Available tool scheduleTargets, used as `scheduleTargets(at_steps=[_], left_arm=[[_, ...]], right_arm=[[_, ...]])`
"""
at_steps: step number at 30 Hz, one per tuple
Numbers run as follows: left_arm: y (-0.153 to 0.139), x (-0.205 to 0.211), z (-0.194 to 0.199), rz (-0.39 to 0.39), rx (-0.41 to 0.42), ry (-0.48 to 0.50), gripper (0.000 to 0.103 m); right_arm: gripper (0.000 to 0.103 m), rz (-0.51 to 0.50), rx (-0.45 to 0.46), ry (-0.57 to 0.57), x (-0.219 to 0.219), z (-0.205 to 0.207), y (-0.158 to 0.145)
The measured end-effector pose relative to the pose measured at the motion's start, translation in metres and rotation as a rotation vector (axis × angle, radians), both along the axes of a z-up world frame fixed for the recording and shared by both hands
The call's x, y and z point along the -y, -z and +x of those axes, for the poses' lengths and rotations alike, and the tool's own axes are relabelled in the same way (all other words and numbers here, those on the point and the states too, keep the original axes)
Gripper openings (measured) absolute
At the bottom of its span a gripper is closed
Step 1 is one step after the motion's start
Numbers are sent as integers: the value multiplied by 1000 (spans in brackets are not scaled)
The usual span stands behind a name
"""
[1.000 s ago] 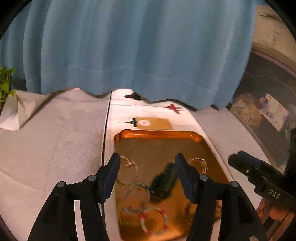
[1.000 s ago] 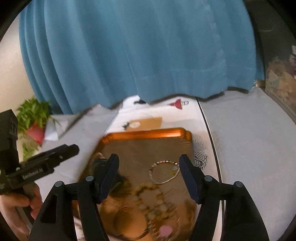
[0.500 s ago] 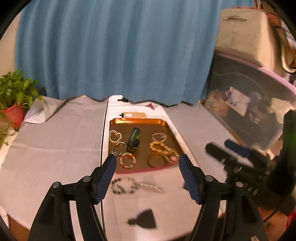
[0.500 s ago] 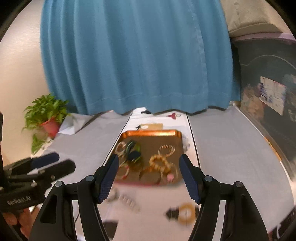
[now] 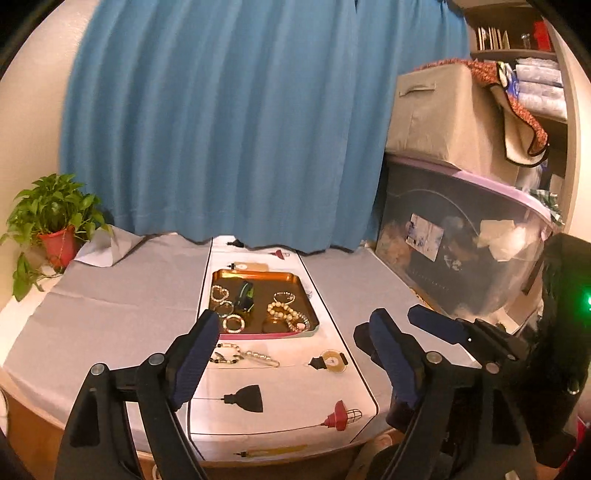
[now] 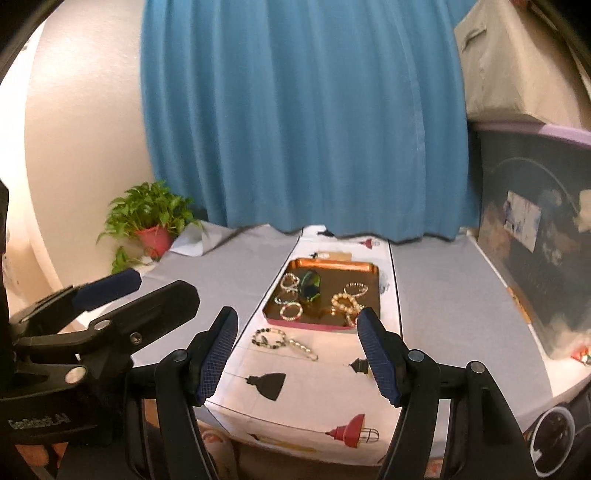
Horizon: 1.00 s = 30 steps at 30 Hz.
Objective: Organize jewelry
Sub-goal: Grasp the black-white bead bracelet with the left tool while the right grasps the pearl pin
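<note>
Blue curtains (image 5: 236, 122) are hung behind the bench (image 5: 110, 306), where an orange tray (image 5: 255, 275) of bracelets is set. Just before it, a beaded bracelet (image 6: 273, 338) is laid on the runner. Left hand-held gripper (image 5: 291, 350) and right hand-held gripper (image 6: 297, 349) are held spread, empty.

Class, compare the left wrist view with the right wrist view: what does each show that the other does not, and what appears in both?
Only the left wrist view shows the shelves at upper right and the whole round yellow lamp print.

Only the right wrist view shows a broad stretch of cream wall.

Both show the orange tray holding bracelets, the loose beaded necklace lying on the runner before it, the blue curtain, the potted plant, and each open tool, left tool, right tool.
</note>
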<state>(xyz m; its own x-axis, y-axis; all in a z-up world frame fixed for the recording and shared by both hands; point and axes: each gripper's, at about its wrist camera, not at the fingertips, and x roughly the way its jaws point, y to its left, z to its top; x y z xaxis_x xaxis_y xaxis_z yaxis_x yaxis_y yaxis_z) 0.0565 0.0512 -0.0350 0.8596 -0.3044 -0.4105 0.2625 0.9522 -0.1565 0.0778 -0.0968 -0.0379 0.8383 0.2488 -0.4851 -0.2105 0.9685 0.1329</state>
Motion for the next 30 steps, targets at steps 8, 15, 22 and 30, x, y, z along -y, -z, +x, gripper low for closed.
scheduleTargets(at_steps=[8,15,22,30], left_arm=[[61,-29,17,43,-85,-64,82],[121,-48,64,42,-212,-83,81],[177,-56,154,78,-286,-93,73],[222,-61,217,93,-373,-46,51]], right_arm=[[66,56,-26,-27,-2,9,54],[62,123,-108,-101,4,55,116],[54,67,-137,-254,-6,117,175],[38,-47,-255,-320,-25,178,218]])
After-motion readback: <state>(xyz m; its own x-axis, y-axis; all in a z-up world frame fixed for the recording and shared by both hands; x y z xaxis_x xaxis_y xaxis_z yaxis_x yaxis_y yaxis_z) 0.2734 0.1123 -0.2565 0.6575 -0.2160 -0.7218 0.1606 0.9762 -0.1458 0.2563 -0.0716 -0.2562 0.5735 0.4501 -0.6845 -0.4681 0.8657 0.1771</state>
